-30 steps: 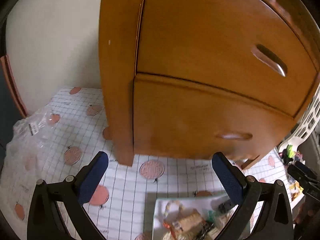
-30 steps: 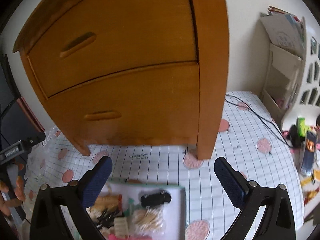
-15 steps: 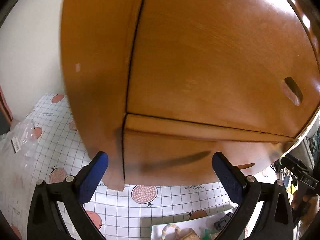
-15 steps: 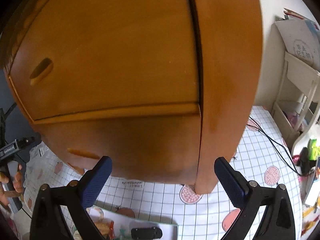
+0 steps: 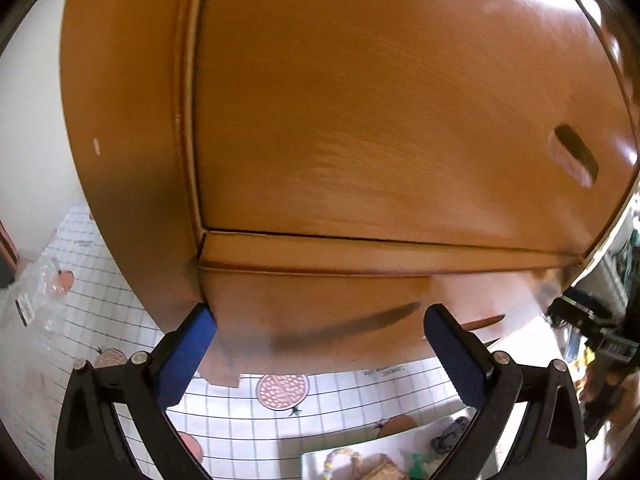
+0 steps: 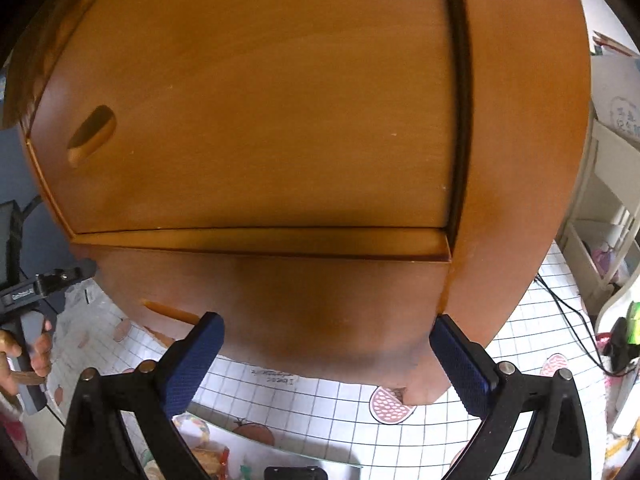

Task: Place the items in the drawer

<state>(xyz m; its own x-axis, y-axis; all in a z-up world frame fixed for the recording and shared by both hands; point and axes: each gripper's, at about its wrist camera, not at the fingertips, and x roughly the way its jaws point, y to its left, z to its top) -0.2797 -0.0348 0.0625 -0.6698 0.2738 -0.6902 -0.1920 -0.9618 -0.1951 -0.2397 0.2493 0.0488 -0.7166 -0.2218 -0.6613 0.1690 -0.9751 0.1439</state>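
Observation:
A brown wooden cabinet fills both views. In the left wrist view its upper drawer (image 5: 380, 120) has a slot handle (image 5: 572, 156). Below it the lower drawer (image 5: 320, 304) shows a narrow top edge. My left gripper (image 5: 320, 344) is open, right in front of the lower drawer's left end. In the right wrist view my right gripper (image 6: 328, 356) is open before the lower drawer (image 6: 300, 304), near its right end; the drawer's handle (image 6: 168, 312) lies to the left. A pale tray (image 5: 316, 456) (image 6: 280, 446) of small items (image 5: 380, 468) (image 6: 208, 456) lies on the table under both grippers.
The table wears a white checked cloth (image 5: 240, 412) with round fruit prints. A clear plastic bag (image 5: 36, 292) lies left of the cabinet. A white shelf unit (image 6: 600, 220) and black cables (image 6: 568, 312) are to the right. A hand (image 6: 24, 356) holds the other gripper's grip.
Both grippers have risen and closed in on the cabinet, whose drawer fronts now fill the views. The tray has slid to the bottom edge. Both stay open.

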